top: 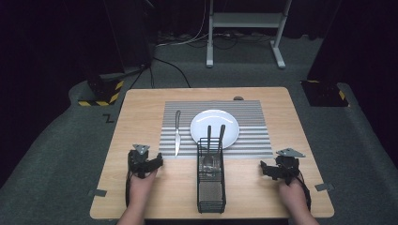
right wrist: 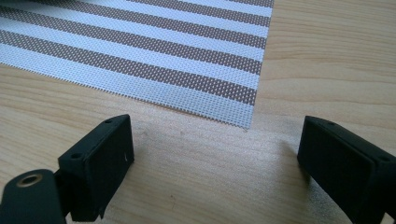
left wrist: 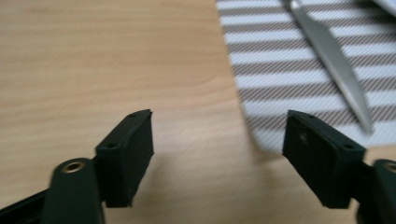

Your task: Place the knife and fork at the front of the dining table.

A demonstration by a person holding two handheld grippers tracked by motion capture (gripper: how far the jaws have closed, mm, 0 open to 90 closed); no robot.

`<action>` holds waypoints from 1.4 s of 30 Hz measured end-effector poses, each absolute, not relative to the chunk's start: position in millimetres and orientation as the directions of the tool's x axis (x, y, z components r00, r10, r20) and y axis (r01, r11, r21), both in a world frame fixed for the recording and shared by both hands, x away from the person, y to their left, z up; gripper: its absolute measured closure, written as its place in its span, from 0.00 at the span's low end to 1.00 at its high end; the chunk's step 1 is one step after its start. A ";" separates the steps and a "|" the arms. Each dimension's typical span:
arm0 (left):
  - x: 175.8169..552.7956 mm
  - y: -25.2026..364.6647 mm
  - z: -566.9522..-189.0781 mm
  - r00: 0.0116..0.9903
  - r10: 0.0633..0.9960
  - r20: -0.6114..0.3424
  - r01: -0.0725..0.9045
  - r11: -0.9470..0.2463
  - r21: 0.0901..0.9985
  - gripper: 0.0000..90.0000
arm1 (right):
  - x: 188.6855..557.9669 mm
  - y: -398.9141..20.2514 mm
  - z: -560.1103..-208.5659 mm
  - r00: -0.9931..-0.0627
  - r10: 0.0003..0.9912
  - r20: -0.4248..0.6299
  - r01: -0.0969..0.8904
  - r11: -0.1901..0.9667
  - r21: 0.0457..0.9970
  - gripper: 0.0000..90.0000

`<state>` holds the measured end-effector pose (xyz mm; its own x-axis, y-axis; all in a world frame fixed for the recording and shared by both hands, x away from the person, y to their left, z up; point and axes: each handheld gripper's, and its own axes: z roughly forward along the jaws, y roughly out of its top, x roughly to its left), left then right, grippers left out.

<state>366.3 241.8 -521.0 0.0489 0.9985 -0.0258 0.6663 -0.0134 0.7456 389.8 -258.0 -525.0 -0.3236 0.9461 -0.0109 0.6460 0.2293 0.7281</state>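
A table knife [top: 177,133] lies on the left part of a striped placemat [top: 253,140], blade toward me, beside a white plate [top: 214,123]. My left gripper [top: 158,161] rests on the wood just left of the mat's near corner, open and empty. In the left gripper view its jaws [left wrist: 217,154] stand wide apart over bare wood, with the knife's blade [left wrist: 331,60] ahead on the right. My right gripper [top: 264,168] sits near the mat's near right corner, also open. In the right gripper view nothing lies between its jaws [right wrist: 215,163], and the placemat [right wrist: 163,51] is ahead.
A black wire caddy [top: 211,176] stands at the middle front of the table [top: 141,108], with two utensil handles rising from its far end. A small dark object [top: 238,98] lies at the back edge. Beyond the table are a white desk frame [top: 244,21] and cables.
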 end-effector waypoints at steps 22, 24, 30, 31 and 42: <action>353.3 244.2 -529.3 0.089 0.996 -0.005 0.684 -0.058 0.727 0.12 | 372.5 -255.7 -510.6 -0.358 0.930 -0.086 0.534 0.280 0.798 0.15; 353.1 244.4 -529.4 0.092 0.996 -0.005 0.684 -0.060 0.727 0.12 | 371.2 -253.1 -505.3 -0.372 0.924 -0.089 0.505 0.282 0.815 0.15; 351.8 244.4 -529.5 0.100 0.995 -0.006 0.682 -0.064 0.728 0.12 | 369.5 -241.6 -491.0 -0.406 0.911 -0.073 0.442 0.266 0.857 0.14; 351.7 244.3 -529.5 0.100 0.995 -0.006 0.682 -0.064 0.728 0.12 | 369.5 -239.7 -489.1 -0.409 0.910 -0.067 0.433 0.258 0.864 0.14; 348.7 243.5 -529.5 0.101 0.995 -0.006 0.683 -0.065 0.728 0.12 | 363.7 -216.9 -466.0 -0.428 0.903 -0.028 0.341 0.191 0.921 0.14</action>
